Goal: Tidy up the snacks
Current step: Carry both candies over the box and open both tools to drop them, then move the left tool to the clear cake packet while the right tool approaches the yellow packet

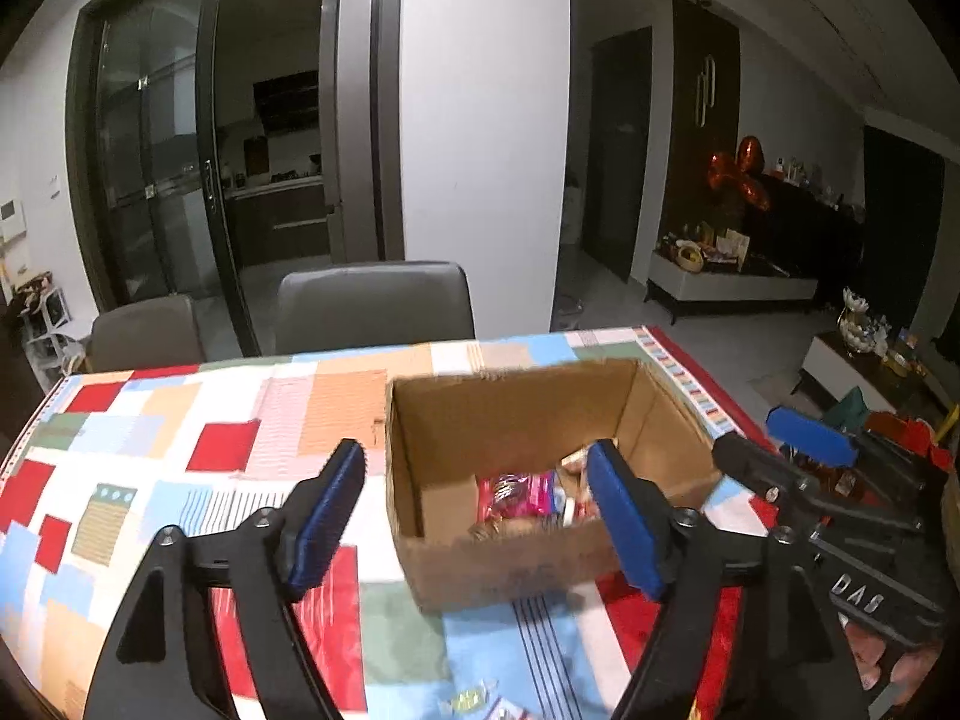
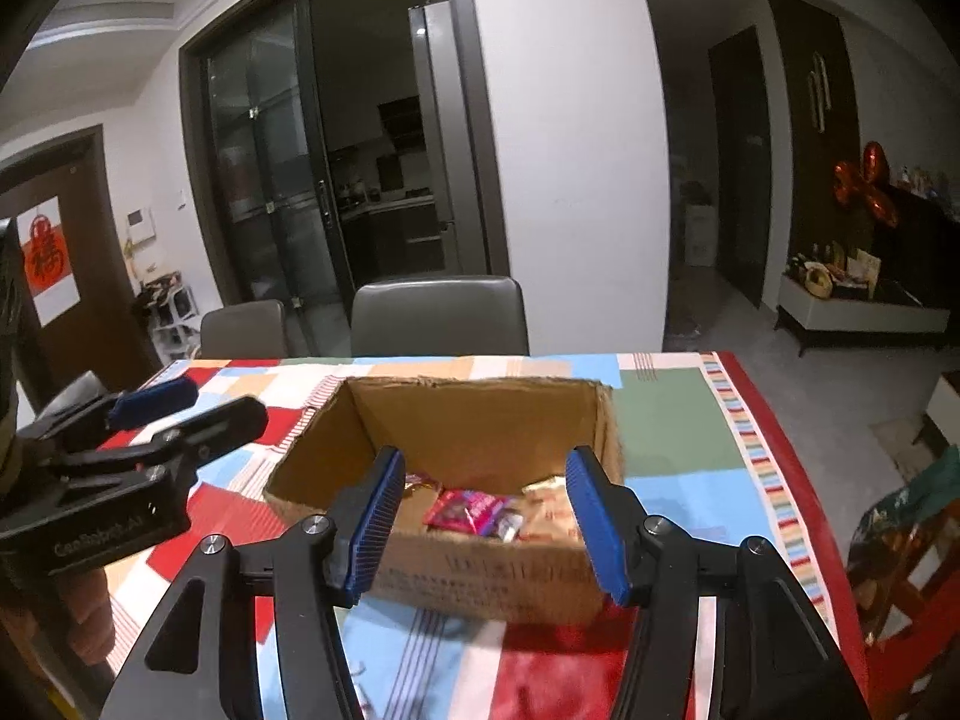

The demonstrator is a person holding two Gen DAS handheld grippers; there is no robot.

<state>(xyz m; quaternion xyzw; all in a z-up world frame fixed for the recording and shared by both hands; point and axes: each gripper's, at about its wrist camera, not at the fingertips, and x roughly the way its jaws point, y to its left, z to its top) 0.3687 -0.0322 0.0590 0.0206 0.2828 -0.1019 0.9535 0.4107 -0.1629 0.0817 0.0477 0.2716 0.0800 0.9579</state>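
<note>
**Cardboard box is filling up, both grippers empty**

Cardboard box [image 2: 456, 480] sits open-topped on the patchwork tablecloth [image 1: 180, 420], dead ahead at 12 o'clock from my right wrist cam. Inside I can see a pink snack packet [image 2: 471, 510] lying flat, plus a gold-wrapped sweet [image 2: 420, 483] at its 10 o'clock and some pale wrappers [image 2: 549, 510] at its 3 o'clock.

My right gripper [image 2: 480, 525] hovers in front of the near wall, jaws spread wide, nothing between them. The left gripper [image 1: 477, 519] is the same deal: gaping, empty, with the box at about 1 o'clock.

There's a loose wrapped candy [image 1: 468, 699] on the cloth at 6 o'clock in the left cam, so my guess is that's next. Two grey chairs [image 2: 438, 315] are tucked behind the table at 12 o'clock, out of the way.
</note>
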